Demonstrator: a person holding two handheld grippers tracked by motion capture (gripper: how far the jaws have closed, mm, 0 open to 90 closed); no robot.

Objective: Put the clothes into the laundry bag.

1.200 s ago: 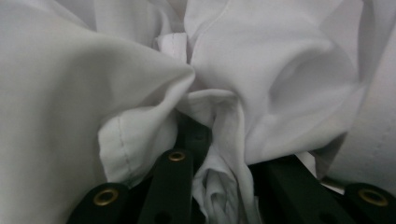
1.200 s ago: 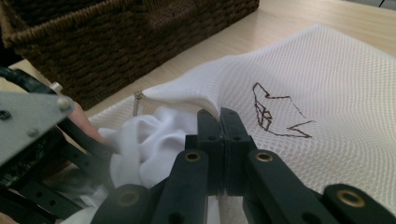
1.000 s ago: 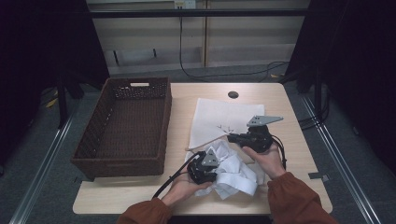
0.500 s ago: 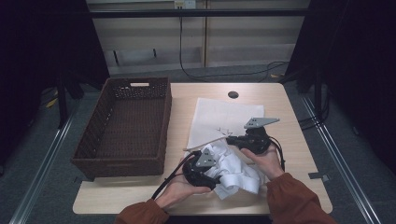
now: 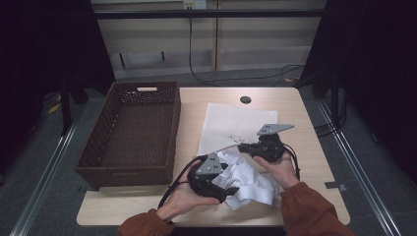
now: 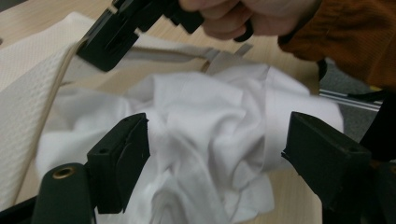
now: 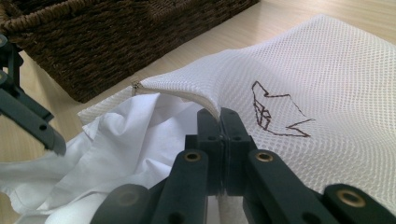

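A crumpled white cloth [image 5: 248, 181] lies at the table's front, partly tucked under the raised edge of a white mesh bag [image 5: 236, 123]. My left gripper [image 5: 230, 186] faces the cloth [image 6: 205, 116] with its jaws wide; they have just been opening. The cloth bulges between them and neither pad presses on it, so my left gripper [image 6: 217, 158] is open. My right gripper [image 7: 219, 115] is shut on the mesh bag's rim [image 7: 187, 91] and holds that edge up off the cloth [image 7: 126, 135]. In the high view the right gripper [image 5: 244, 147] sits just behind the cloth.
A dark brown wicker basket [image 5: 169, 132] stands at the table's left, close to the bag. A small dark round hole [image 5: 245, 100] marks the far table top. Bare wood runs along the right and front edges [image 5: 314, 162].
My left gripper's jaws have opened off the white cloth, and that hand has lifted a little. The right gripper has stayed where it was, still pinching the bag's edge.
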